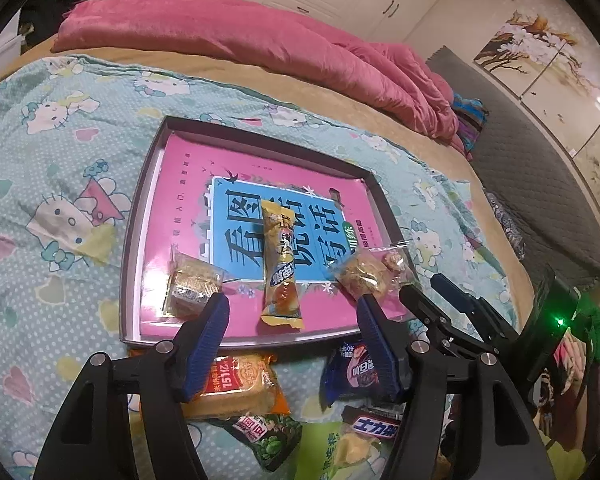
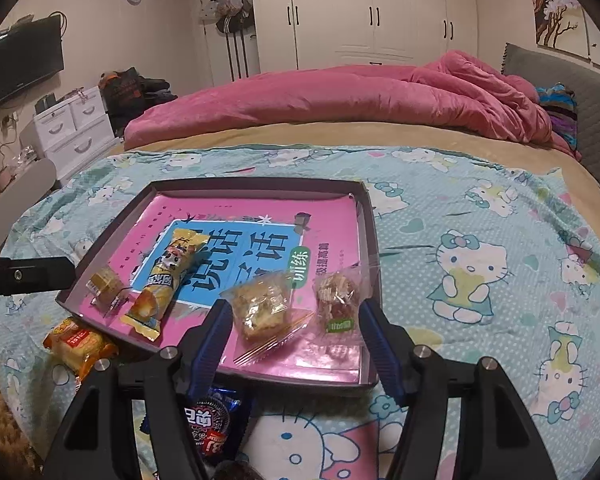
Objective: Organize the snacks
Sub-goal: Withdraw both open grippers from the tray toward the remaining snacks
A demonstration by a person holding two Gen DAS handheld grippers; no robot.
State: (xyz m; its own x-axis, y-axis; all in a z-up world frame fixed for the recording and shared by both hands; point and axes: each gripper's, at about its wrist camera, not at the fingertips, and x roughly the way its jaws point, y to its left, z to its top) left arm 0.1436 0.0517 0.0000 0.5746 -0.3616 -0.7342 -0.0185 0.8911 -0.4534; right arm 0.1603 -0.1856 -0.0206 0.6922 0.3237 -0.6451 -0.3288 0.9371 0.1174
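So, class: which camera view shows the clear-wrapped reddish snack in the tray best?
The right wrist view: the reddish snack lies close and in full, with its green label visible, beside the tray wall. In the left wrist view the same snack shows only small at the tray's edge, partly behind the other gripper.

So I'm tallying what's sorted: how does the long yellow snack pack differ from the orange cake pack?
The long yellow snack pack lies inside the tray, on the pink book cover; the orange cake pack lies outside it on the bedsheet, just past the tray's near edge. The yellow one is slim and stick-shaped; the orange one is short and blocky. Both are sealed, and neither hand-held gripper holds them.
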